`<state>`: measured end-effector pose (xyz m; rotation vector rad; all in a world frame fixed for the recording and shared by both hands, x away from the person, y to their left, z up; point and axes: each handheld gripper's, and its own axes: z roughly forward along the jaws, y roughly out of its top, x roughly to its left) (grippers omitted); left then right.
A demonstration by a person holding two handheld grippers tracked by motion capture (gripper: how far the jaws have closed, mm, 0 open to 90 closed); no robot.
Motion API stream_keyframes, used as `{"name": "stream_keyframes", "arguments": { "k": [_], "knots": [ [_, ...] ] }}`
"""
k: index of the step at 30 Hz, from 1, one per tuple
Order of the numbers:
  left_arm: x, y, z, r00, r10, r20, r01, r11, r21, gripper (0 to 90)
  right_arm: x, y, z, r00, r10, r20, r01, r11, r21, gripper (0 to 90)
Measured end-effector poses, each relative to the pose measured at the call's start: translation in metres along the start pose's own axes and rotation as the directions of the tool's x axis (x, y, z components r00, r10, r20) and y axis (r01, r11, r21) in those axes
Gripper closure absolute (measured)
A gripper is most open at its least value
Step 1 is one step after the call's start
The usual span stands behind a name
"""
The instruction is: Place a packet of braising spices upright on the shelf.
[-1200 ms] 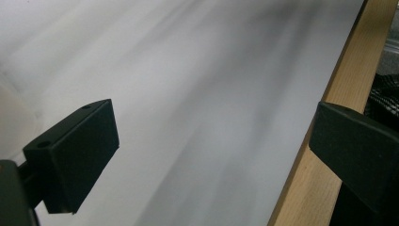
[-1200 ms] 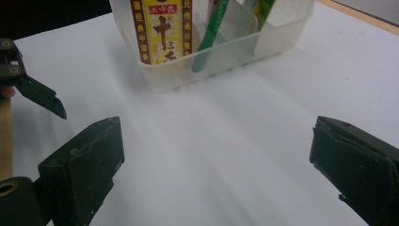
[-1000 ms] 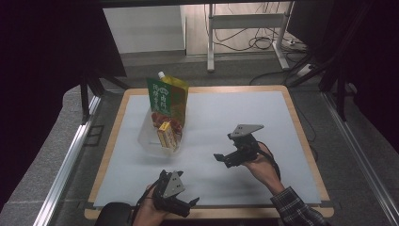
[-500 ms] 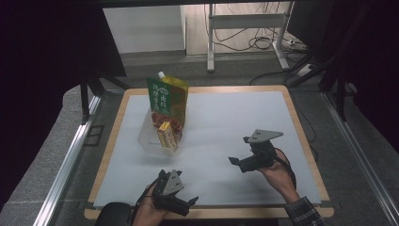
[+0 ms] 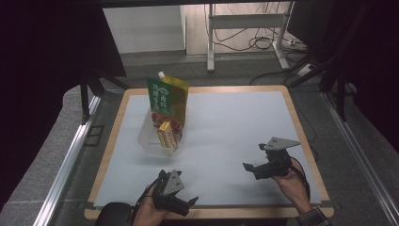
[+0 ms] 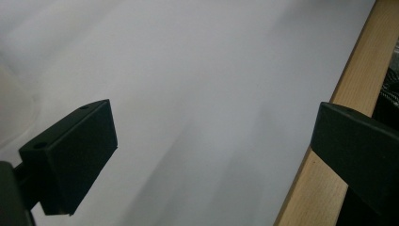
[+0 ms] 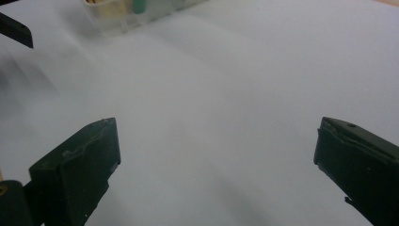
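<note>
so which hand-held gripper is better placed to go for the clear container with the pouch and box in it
Left, probably. The left hand-held gripper sits near the table's front edge, almost straight below the clear container, jaws open. The right hand-held gripper, also open, is farther off across bare white table.

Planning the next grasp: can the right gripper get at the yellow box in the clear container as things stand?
Probably yes: right gripper is open, with bare table between it and the yellow box in the clear container; the green pouch stands behind.

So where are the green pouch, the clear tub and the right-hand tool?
green pouch [image 5: 165, 96]: high view, on its printed front.
clear tub [image 5: 147, 141]: high view, on its near wall.
right tool [image 5: 251, 169]: high view, between its open tips.
</note>
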<state>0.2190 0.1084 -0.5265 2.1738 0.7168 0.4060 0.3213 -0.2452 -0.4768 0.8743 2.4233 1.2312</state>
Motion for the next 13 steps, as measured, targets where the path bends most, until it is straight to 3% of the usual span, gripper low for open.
{"name": "stream_keyframes", "arguments": {
  "k": [13],
  "knots": [
    [0.0, 0.0, 0.003, 1.0, 0.0, -0.01, 0.0, 0.9995, 0.031, 0.8, -0.015, -0.032, -0.011, 0.9977, 0.047, 0.048, -0.05, 0.997, 0.057, 0.8]
  ]
}}
